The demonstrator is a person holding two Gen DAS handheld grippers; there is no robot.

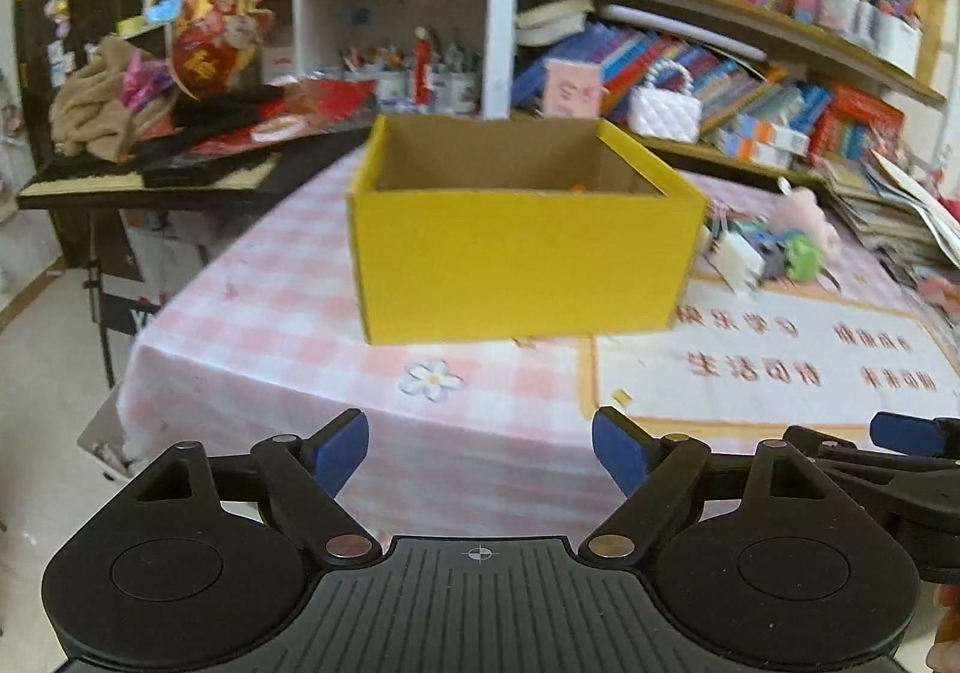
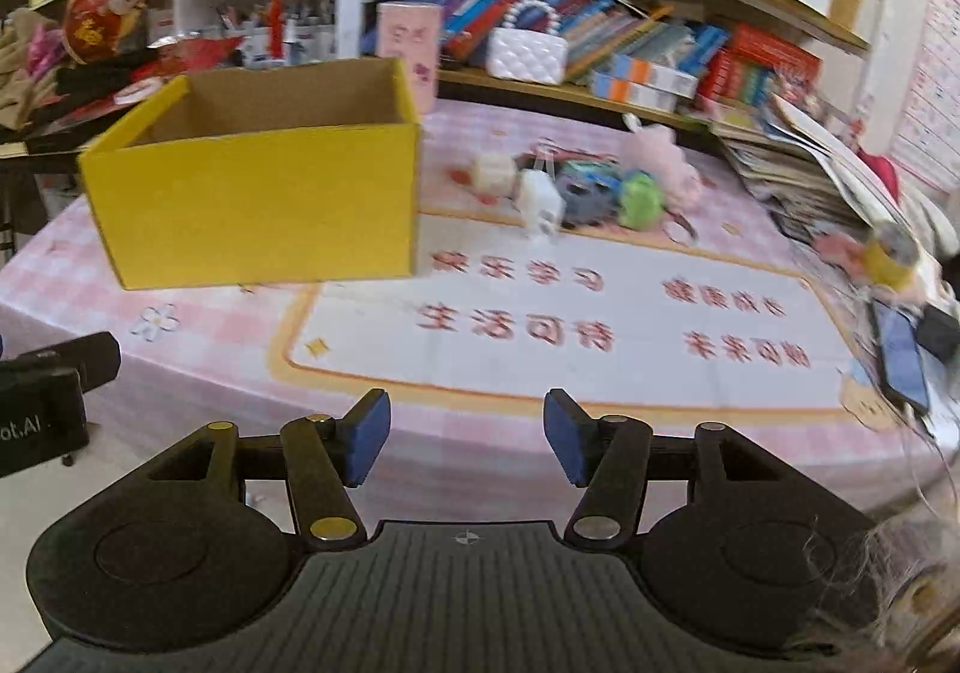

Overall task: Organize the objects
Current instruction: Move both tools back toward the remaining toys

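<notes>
An open yellow cardboard box (image 1: 522,247) stands on the pink checked tablecloth; it also shows in the right wrist view (image 2: 258,205). A cluster of small toys lies to its right: a white cube (image 2: 540,196), a green ball (image 2: 639,199), a pink plush (image 2: 660,150) and a grey-blue piece (image 2: 585,193); the cluster shows in the left wrist view (image 1: 774,247) too. My left gripper (image 1: 480,454) is open and empty, short of the table's near edge. My right gripper (image 2: 465,439) is open and empty, also short of the edge.
A white mat with red characters (image 2: 600,313) covers the table's right part. Stacked magazines (image 2: 798,175), a yellow tape roll (image 2: 888,256) and a phone (image 2: 900,361) lie at the right. Bookshelves (image 2: 600,12) stand behind. A cluttered black side table (image 1: 150,175) stands left.
</notes>
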